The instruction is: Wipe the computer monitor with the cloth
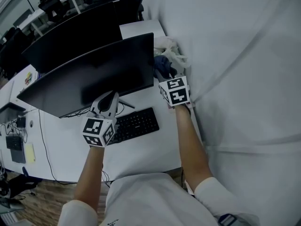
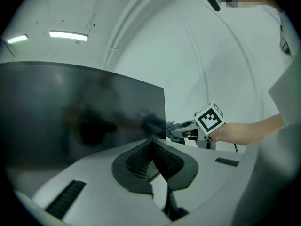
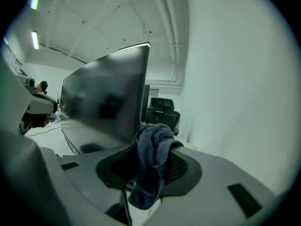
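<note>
Blue-grey terry cloth [image 3: 151, 161] is pinched in the right gripper [image 1: 170, 76] at the monitor's [image 1: 94, 74] 3 o'clock edge, with the left gripper [image 1: 109, 100] clenched empty at its 6 o'clock; risk: the bunched cloth slips under wiping drag and bare jaw tips scrape the screen.
</note>
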The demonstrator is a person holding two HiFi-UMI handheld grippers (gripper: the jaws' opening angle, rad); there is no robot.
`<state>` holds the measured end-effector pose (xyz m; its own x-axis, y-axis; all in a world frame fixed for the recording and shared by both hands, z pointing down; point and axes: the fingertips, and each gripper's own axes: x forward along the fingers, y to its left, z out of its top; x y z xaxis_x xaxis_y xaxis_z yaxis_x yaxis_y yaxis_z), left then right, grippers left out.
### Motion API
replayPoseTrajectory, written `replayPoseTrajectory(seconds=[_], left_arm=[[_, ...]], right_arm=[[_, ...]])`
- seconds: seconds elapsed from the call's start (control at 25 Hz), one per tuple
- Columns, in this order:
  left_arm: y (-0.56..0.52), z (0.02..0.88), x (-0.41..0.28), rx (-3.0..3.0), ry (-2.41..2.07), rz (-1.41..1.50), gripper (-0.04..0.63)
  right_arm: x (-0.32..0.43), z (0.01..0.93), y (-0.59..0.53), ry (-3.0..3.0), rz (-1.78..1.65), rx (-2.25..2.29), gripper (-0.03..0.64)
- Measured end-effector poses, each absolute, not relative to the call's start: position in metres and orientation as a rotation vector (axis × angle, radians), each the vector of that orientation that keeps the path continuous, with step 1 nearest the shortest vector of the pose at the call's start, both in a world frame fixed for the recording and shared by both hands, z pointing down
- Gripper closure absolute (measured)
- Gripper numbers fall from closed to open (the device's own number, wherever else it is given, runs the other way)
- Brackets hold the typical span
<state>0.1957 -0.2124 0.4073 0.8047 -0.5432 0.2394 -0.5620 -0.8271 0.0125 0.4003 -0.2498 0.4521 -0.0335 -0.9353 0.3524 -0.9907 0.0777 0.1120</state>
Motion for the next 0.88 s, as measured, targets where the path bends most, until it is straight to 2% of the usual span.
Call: replayPoseTrajectory(seconds=[0.88], left_arm=[[-0.198, 0.458, 0.200, 2.828, -0.824, 0.410, 0.586]], right_arm=[[0.391, 0.562, -0.240, -2.003, 0.310, 1.711, 0.465]])
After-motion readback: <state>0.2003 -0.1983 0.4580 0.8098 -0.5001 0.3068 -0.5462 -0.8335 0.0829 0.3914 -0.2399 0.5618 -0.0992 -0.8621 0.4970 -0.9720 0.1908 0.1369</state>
